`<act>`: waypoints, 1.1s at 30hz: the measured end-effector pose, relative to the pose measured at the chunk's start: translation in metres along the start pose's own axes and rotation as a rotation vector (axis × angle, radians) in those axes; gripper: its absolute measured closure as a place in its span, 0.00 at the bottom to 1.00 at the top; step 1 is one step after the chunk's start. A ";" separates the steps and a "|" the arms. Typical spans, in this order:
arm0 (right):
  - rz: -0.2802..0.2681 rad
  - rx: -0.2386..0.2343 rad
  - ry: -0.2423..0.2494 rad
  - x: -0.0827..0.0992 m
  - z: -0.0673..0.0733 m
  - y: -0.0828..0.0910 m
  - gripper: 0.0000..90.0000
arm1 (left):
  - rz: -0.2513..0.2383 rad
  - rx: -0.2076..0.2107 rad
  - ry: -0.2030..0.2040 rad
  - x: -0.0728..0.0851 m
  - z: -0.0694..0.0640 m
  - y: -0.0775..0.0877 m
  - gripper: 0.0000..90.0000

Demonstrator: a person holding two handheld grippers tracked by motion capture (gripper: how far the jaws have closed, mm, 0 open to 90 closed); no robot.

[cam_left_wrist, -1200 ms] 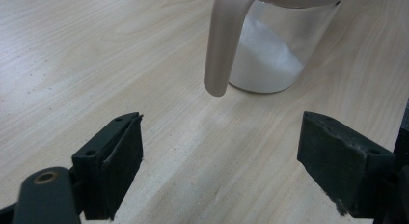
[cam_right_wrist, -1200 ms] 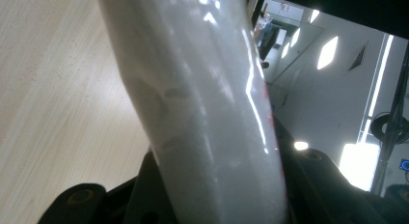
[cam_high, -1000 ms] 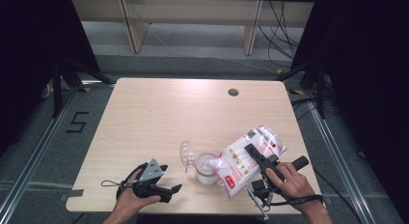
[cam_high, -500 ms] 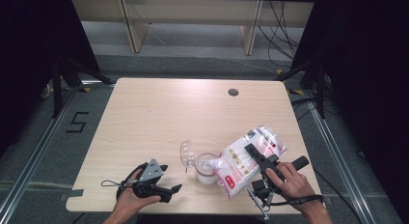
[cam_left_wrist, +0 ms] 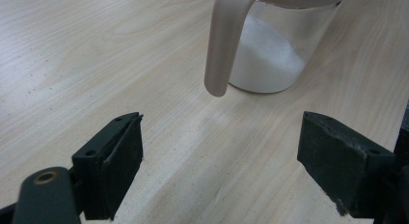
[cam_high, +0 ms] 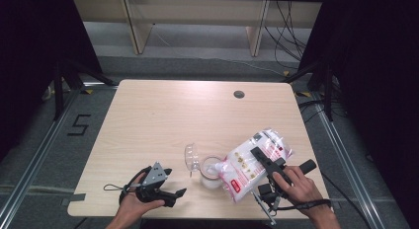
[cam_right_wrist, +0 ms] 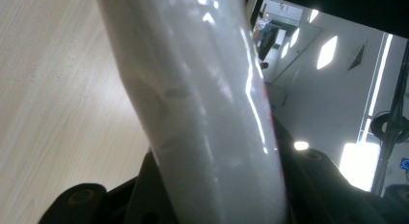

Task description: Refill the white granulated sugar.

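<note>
Bag (cam_high: 252,162) clamped between right claw (cam_high: 257,154) jaws

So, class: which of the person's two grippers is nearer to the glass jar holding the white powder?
Right. The right gripper clamps the bag, whose lower end is tipped against the jar. The left gripper rests open on the table, apart from the jar, jaws pointing toward it.

Both forearms are bare, with no sleeves. The left gripper (cam_high: 174,194) is black, topped by a grey three-cornered plate, a thin black cable looping behind it. The right gripper (cam_high: 258,157) is black, with a cylindrical handle stub; its blocky jaws show round screw holes.
</note>
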State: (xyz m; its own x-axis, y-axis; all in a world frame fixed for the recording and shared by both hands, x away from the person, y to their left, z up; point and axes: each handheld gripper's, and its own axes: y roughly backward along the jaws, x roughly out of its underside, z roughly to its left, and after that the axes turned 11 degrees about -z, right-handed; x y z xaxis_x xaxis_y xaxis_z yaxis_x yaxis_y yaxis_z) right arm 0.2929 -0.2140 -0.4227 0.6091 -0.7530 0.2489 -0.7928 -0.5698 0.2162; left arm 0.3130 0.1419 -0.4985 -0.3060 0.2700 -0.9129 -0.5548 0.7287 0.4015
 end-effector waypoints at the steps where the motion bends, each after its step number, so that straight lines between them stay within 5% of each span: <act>1: 0.000 -0.001 0.000 0.000 0.000 0.000 0.75 | 0.000 0.000 0.000 0.000 0.000 0.000 0.18; 21: 0.018 -0.003 -0.028 -0.001 0.002 0.001 0.75 | 0.001 0.001 -0.001 0.000 0.000 0.000 0.18; 27: -0.011 0.011 0.019 -0.002 0.000 -0.001 0.75 | 0.000 0.001 -0.001 0.000 0.000 0.000 0.18; 33: 0.012 -0.009 0.003 -0.002 0.001 0.000 0.75 | 0.001 0.000 -0.001 0.000 0.000 0.000 0.18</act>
State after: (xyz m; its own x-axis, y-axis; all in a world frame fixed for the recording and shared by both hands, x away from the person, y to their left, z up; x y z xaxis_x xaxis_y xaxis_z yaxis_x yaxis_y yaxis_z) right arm 0.2914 -0.2124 -0.4240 0.5999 -0.7587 0.2540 -0.7996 -0.5581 0.2215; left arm 0.3129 0.1418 -0.4985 -0.3057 0.2709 -0.9128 -0.5542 0.7289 0.4020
